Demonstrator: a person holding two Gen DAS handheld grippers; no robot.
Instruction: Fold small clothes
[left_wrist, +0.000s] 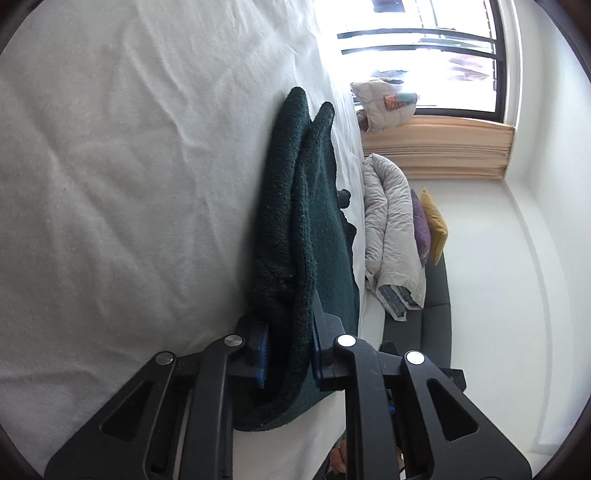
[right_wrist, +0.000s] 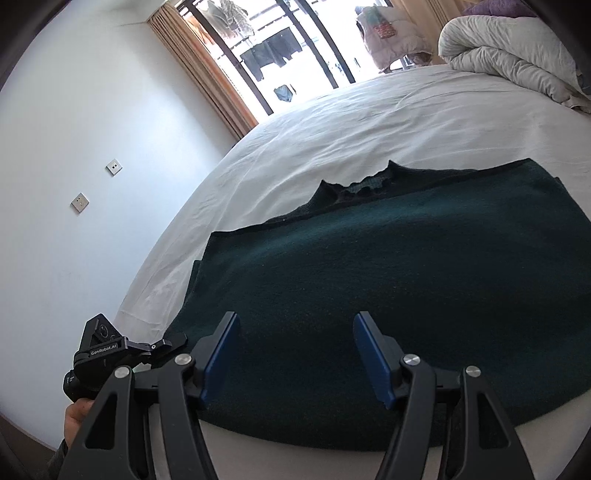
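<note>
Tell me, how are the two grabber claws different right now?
The left gripper is shut on the dark green sweater; the right gripper is open and holds nothing. The left one is rolled sideways at the sweater's edge; the right one hovers upright over its middle. Both have blue pads and black arms.

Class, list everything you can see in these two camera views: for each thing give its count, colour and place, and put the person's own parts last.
sweater: one, dark green, spread on the bed, its near left edge pinched up
bed sheet: one, white, covering the bed
duvet: one, pale grey, bundled at the bed's far right
cushions: two, purple and yellow, beyond the duvet
curtain: one, tan, beside the window
window: one, dark-framed, far wall, laundry hanging outside
wall plates: two, pale, left wall
left gripper: one, black with blue pads, shut on the sweater edge
right gripper: one, black with blue pads, open above the sweater
hand: one, holding the left gripper
</note>
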